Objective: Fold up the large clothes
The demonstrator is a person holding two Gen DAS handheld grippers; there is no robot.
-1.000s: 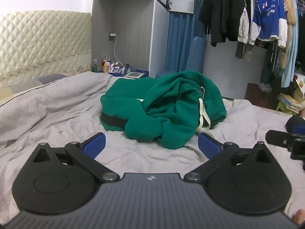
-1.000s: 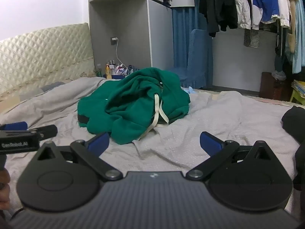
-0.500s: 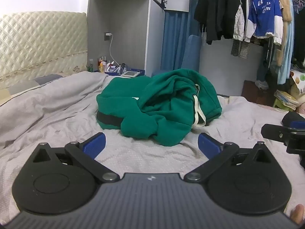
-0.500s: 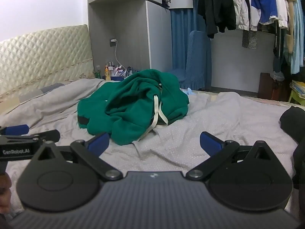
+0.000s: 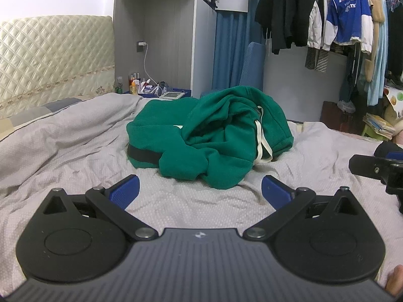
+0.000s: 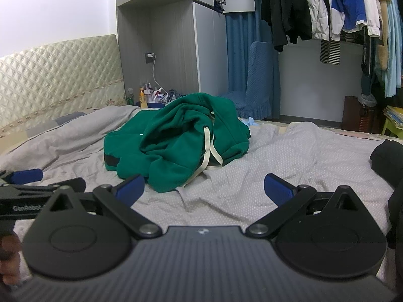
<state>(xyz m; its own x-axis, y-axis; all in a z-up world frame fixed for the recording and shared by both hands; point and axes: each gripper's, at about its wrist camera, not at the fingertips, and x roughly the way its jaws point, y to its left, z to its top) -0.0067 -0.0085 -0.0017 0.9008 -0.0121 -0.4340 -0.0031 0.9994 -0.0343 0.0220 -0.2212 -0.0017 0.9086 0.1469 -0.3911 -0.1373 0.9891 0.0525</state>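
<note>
The jaws of both grippers are spread wide with nothing between them: the left gripper, with its blue-padded fingers on black linkage arms, fills the lower half of the left wrist view, and the right gripper sits the same way in the right wrist view. Both hover low over a bed covered in a wrinkled grey dotted sheet. The crumpled green fleece hoodie lies in a heap at the centre of the frame in each view, on the sheet beyond the fingertips and apart from them; its cream drawstring hangs down the right side of the heap and a black band shows at its lower left edge. A cream quilted headboard stands at the upper left of the frame, a grey wardrobe at top centre, and a rail of hanging clothes at the upper right. In the right wrist view the left gripper's side shows at the left edge, with a hand below it.
</note>
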